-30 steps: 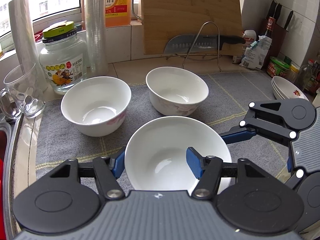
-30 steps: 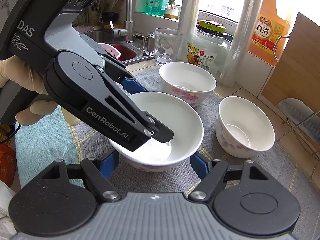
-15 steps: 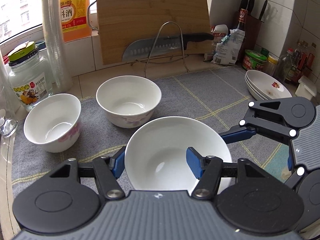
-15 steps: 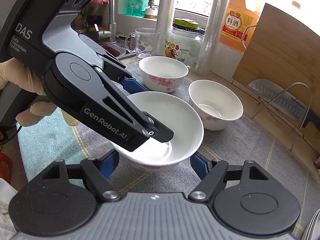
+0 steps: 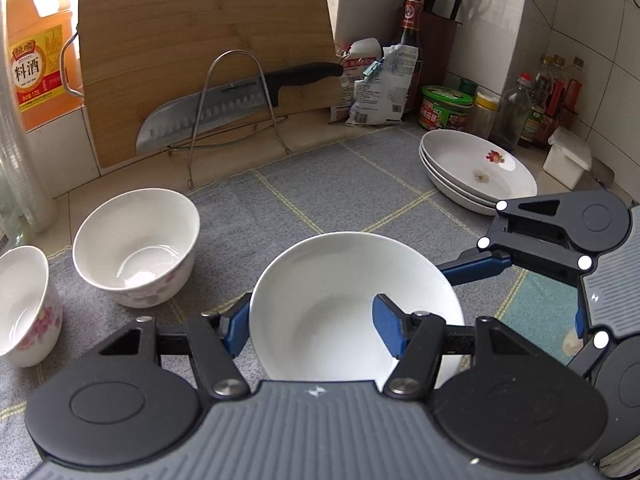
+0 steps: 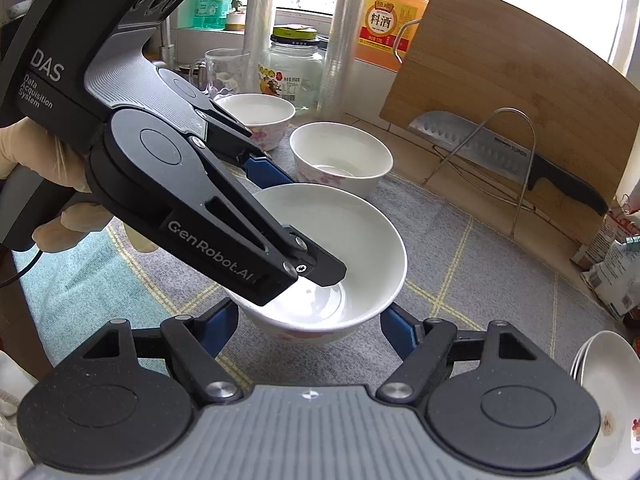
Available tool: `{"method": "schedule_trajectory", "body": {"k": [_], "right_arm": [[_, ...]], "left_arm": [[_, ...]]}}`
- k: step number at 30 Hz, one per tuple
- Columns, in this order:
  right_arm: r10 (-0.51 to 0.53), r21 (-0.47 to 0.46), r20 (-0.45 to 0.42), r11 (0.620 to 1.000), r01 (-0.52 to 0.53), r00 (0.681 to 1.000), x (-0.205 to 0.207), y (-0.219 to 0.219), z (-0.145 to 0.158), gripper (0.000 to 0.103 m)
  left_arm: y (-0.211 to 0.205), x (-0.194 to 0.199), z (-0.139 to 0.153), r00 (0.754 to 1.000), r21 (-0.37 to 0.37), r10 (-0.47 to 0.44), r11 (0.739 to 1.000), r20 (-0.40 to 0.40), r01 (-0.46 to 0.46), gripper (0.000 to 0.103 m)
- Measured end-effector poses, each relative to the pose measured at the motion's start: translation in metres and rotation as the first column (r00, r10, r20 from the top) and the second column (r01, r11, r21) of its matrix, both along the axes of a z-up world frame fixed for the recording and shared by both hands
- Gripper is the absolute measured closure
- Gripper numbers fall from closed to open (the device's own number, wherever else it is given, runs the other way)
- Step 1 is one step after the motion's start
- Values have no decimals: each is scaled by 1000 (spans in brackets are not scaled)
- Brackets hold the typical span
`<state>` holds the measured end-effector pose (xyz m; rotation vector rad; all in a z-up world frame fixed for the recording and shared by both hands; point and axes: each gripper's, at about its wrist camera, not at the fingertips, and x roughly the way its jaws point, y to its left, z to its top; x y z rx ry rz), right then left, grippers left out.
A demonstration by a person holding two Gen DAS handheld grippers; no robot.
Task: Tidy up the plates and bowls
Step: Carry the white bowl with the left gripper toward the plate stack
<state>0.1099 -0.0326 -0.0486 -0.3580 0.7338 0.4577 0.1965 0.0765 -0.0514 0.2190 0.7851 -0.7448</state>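
Item, held: one wide white ceramic bowl with pink flowers on its outside (image 5: 344, 304), carried between my two claws just above the grey checked cloth mat (image 5: 320, 196) that covers the tabletop. My left claw (image 5: 310, 326) is clamped on its rim, one blue pad outside the wall and one inside the basin. My right claw (image 6: 310, 326) is closed on the same bowl from the opposite side, its blue pads against the outer wall low down; in the left wrist view it shows as a black linkage with a blue finger meeting the bowl's far rim. Item: two smaller white ceramic bowls with pink floral print, one deep and upright (image 5: 136, 248) on the mat, the other (image 5: 24, 304) beside it toward the mat's left edge, the two near but apart. Item: a stack of shallow white oval plates with a small red motif (image 5: 476, 168), at the mat's far right corner, well apart from the bowls. Item: a bamboo cutting board (image 5: 204, 48) leaning on the back wall, with a steel cleaver with black handle (image 5: 224, 108) resting in a wire rack (image 5: 236, 100) before it. Item: an orange cooking-wine jug (image 5: 36, 56) in the back left corner.
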Motion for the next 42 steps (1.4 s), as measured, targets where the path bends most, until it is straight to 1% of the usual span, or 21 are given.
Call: {"method": "schedule_trajectory", "body": {"k": [9,19,42], "right_arm": [[-67,-3,-11,998,67,998,-3,-23,-4,21],[-111,-9,-32,994,110,993,1,-36,-13,21],[-143,1,-62,990,143,988,8,-41,-26,21]], "left_arm": [[-27,3,-5,998,4,-58,998,-9,58,40],[-45,9,-12,995,12,-96,995,-23,96,40],[-57,17,-22,994,21,-102,994,-38,103,40]]}}
